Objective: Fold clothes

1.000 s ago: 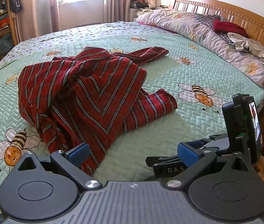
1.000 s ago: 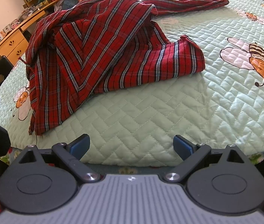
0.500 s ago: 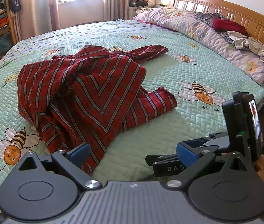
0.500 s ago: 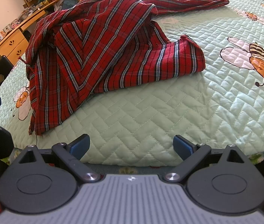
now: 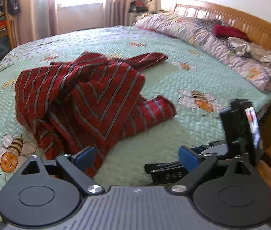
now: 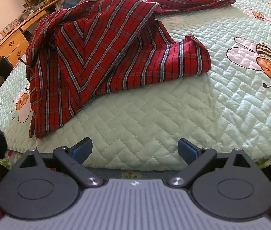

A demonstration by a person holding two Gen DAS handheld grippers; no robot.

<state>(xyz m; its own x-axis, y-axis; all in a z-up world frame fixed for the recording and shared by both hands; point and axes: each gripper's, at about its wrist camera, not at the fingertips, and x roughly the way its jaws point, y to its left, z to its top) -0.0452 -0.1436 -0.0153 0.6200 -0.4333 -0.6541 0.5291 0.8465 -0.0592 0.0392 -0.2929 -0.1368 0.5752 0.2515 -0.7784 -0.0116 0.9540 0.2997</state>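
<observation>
A crumpled red striped woven shirt [image 5: 89, 97] lies heaped on the quilted mint bedspread [image 6: 154, 115], ahead and left of both tools. The left gripper [image 5: 135, 156] is released, its jaws just narrowing slightly with nothing between them; the right gripper [image 6: 134, 149] gapes empty. The shirt lies as before.

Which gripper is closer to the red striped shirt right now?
Left. The left gripper is at the red striped shirt's near hem, one finger overlapping the cloth in its view. The right gripper sits back at the bed edge, with bare quilt between it and the shirt.
</observation>
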